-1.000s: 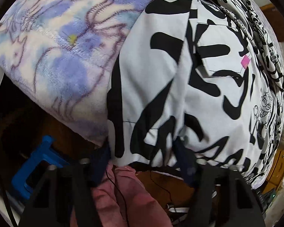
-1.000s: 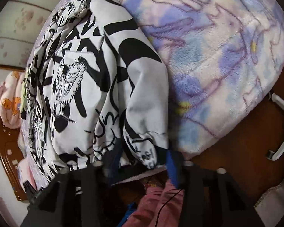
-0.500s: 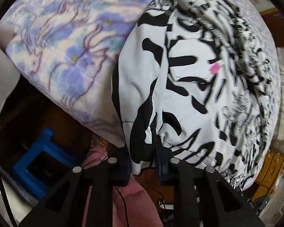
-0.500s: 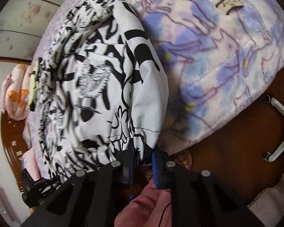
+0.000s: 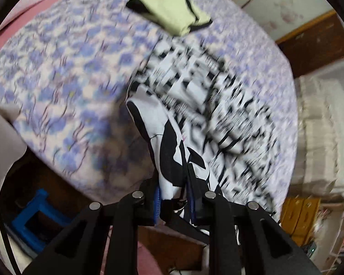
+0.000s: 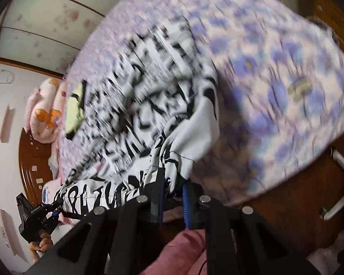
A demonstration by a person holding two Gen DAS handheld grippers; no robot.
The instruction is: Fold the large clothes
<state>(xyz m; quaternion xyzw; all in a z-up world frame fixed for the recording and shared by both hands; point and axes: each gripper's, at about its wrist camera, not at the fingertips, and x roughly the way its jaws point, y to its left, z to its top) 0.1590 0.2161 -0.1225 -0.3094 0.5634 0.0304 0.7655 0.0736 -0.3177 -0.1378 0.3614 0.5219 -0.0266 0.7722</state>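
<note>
A large white garment with black graphic print (image 5: 217,114) lies on a bed under a purple floral blanket (image 5: 64,84), with its near end raised off the bed. My left gripper (image 5: 175,197) is shut on a bunched corner of its near hem. My right gripper (image 6: 173,194) is shut on the hem's other corner, and the garment (image 6: 149,105) stretches away from it up the bed. In the right wrist view the left gripper (image 6: 37,213) shows at the lower left, held by a hand and pinching the hem. The cloth is motion-blurred in both views.
A folded pale-green and black garment (image 5: 172,11) lies at the far end of the bed. A blue stool (image 5: 32,215) stands on the floor at the left. A wooden headboard (image 6: 32,167), pink bedding (image 6: 45,110) and a white metal frame (image 6: 339,183) border the bed.
Both grippers closed on the garment's near hem corners and rose, lifting the hem off the bed edge. More of the bed and the green garment came into view.
</note>
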